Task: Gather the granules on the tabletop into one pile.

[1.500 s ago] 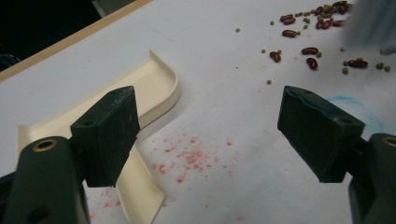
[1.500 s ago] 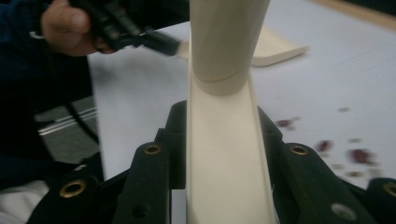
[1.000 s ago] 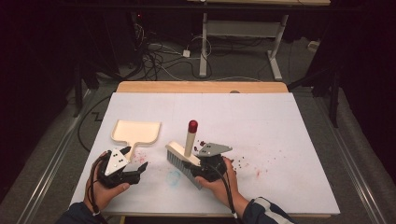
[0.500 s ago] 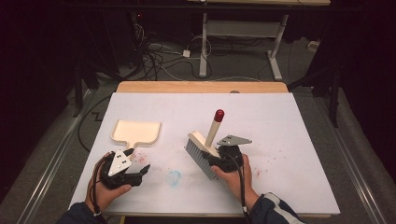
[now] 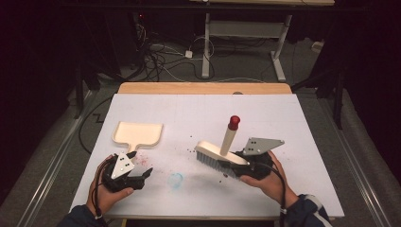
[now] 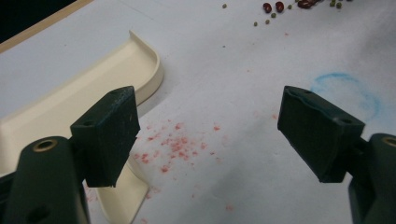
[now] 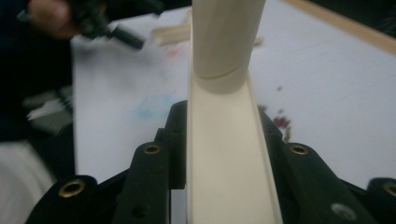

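A cream hand brush (image 5: 218, 155) with a red-tipped handle (image 5: 233, 122) is held just above the white table, bristles down. My right gripper (image 5: 232, 166) is shut on the brush's back (image 7: 224, 158), and the handle (image 7: 225, 37) rises ahead of the jaws. A cream dustpan (image 5: 138, 134) lies flat at the left. My left gripper (image 5: 144, 173) rests just in front of the dustpan's short handle, open and holding nothing. From my left gripper (image 6: 210, 135), the dustpan (image 6: 70, 102) sits beside the left jaw. Small red and green beans (image 6: 275, 7) lie farther off.
Red crumbs (image 6: 177, 144) and a faint blue ring (image 5: 176, 179) mark the white table sheet (image 5: 203, 109). A few beans (image 7: 280, 122) lie right of the brush. A wooden strip (image 5: 203, 88) edges the far side; cables and desk legs stand on the floor beyond.
My right gripper has carried the brush to the right and lifted it a little. The left gripper and the dustpan have stayed put.
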`<state>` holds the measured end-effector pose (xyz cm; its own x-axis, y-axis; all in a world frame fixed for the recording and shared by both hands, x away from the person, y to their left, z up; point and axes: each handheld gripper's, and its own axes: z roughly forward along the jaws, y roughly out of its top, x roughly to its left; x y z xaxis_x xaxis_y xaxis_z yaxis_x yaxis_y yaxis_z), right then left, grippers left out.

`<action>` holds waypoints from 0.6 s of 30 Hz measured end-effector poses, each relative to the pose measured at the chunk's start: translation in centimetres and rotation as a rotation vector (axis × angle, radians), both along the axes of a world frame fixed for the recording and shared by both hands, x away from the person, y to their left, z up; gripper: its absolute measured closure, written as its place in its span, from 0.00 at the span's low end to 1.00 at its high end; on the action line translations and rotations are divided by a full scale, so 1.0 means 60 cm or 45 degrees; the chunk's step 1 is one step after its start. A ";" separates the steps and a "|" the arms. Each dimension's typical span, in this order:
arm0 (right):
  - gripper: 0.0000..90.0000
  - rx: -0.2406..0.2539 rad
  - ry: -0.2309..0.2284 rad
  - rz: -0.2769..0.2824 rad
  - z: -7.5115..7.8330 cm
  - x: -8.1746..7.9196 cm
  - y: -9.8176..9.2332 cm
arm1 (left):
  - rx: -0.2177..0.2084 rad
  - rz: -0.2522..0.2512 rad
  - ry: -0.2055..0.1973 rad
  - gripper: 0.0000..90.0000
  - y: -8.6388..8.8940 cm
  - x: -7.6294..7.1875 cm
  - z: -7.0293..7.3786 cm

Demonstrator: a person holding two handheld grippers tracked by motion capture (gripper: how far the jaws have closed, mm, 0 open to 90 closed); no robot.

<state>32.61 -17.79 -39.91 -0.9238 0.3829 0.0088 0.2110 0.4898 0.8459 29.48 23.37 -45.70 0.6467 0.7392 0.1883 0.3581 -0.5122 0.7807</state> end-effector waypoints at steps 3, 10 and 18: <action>0.75 -0.040 0.027 0.176 -0.024 -0.011 -0.030 | 0.009 -0.004 0.001 0.22 -0.003 0.000 0.000; 0.75 -0.129 0.045 0.325 -0.062 -0.003 -0.045 | 0.037 -0.032 0.001 0.22 -0.009 0.004 -0.002; 0.75 -0.092 0.043 0.327 -0.075 0.059 -0.032 | 0.057 -0.055 0.012 0.22 -0.015 0.006 -0.006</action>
